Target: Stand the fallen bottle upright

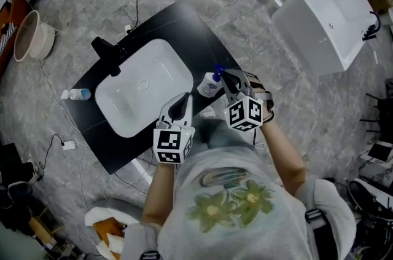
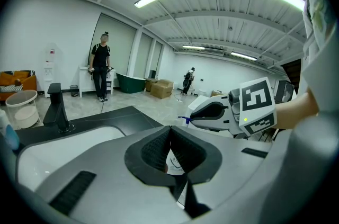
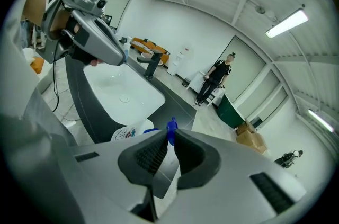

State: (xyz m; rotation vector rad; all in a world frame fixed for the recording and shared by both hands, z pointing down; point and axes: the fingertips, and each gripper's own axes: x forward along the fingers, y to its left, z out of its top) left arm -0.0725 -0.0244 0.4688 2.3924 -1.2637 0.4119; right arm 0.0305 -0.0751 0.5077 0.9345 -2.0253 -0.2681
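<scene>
A white bottle [image 1: 209,86] with a blue pump top [image 1: 218,70] is at the right edge of the black counter [image 1: 184,25], beside the white sink [image 1: 144,93]. My right gripper [image 1: 224,75] is shut on that blue top [image 3: 171,130], and the labelled body [image 3: 131,133] leans down and left of the jaws. Whether its base touches the counter I cannot tell. My left gripper [image 1: 184,99] hovers over the sink's front right corner, shut with nothing held [image 2: 169,130]. The left gripper view shows the right gripper [image 2: 186,120] close ahead.
A black faucet [image 1: 107,50] stands behind the sink. A second small bottle [image 1: 77,94] lies at the counter's left end. A white bathtub [image 1: 328,19], a round basket [image 1: 29,34] and cables lie on the floor around. A person [image 2: 100,66] stands far off.
</scene>
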